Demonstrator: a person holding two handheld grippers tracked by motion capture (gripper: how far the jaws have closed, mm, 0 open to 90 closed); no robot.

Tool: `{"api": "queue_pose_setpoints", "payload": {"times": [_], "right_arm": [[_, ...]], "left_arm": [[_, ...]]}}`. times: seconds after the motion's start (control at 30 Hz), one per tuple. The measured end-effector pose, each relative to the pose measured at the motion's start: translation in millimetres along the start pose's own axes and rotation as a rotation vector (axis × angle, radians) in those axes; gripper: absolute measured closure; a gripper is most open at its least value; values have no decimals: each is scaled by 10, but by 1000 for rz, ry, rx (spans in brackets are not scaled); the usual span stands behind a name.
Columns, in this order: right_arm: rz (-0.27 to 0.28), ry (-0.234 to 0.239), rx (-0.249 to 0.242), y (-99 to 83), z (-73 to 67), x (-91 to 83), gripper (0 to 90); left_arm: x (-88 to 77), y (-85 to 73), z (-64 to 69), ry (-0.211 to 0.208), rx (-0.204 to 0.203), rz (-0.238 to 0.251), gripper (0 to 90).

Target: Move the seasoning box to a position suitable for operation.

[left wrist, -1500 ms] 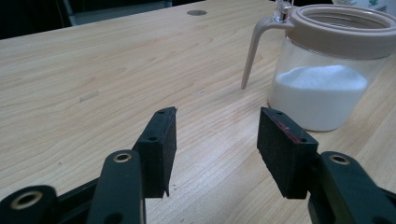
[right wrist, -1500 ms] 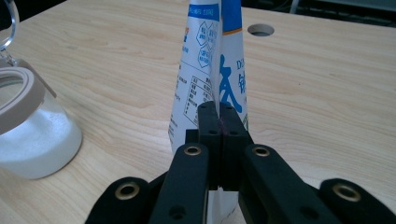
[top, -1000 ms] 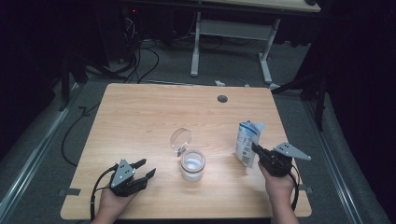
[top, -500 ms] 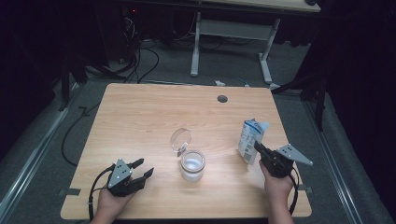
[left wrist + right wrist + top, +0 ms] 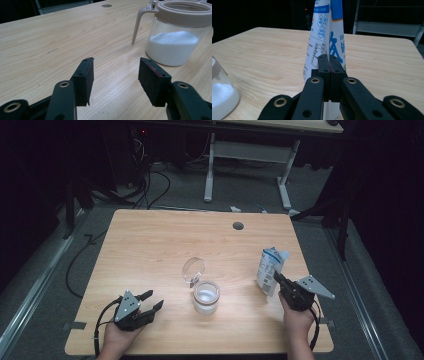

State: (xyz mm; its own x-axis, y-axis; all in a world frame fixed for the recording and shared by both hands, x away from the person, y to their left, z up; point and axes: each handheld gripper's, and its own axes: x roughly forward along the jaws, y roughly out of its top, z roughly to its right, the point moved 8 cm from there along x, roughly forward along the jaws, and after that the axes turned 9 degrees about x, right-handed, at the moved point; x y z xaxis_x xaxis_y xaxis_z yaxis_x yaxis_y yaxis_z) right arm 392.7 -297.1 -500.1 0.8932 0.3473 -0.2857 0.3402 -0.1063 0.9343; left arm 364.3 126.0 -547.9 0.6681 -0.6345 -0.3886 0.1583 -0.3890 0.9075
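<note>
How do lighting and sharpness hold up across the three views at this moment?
High view: light wooden table evenly lit, surroundings nearly black, clear glass jar of white powder glows slightly. Left gripper view: sharp on the jar, black claw pads soft at the bottom edge. Right gripper view: white-and-blue paper bag readable, background dark.

On the table (image 5: 150, 240), a glass jar (image 5: 206, 297) with its hinged lid (image 5: 193, 270) swung open behind it stands near the middle of the near half, with white powder (image 5: 172, 42) inside. A printed bag (image 5: 270, 267) stands upright to the jar's right, near the table's right edge. The right gripper (image 5: 276, 276) sits just before the bag, at its near side. The left gripper (image 5: 152, 300) rests on the table's near left part, left of the jar and apart from it. A round cable hole (image 5: 238, 226) lies toward the far edge. Behind the table stands a desk frame (image 5: 245, 160) on the floor, cables (image 5: 150, 185) left of it.
</note>
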Motion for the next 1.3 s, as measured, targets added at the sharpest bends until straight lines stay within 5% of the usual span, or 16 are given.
{"api": "queue_pose_setpoints", "payload": {"times": [0.47,1.3], "right_arm": [[-3,-26,10,-101,166,5,900],[2,-53,-20,-163,126,-61,896]], "left_arm": [[7,4,25,-14,0,-5,463],[1,10,35,-19,3,1,463]]}}
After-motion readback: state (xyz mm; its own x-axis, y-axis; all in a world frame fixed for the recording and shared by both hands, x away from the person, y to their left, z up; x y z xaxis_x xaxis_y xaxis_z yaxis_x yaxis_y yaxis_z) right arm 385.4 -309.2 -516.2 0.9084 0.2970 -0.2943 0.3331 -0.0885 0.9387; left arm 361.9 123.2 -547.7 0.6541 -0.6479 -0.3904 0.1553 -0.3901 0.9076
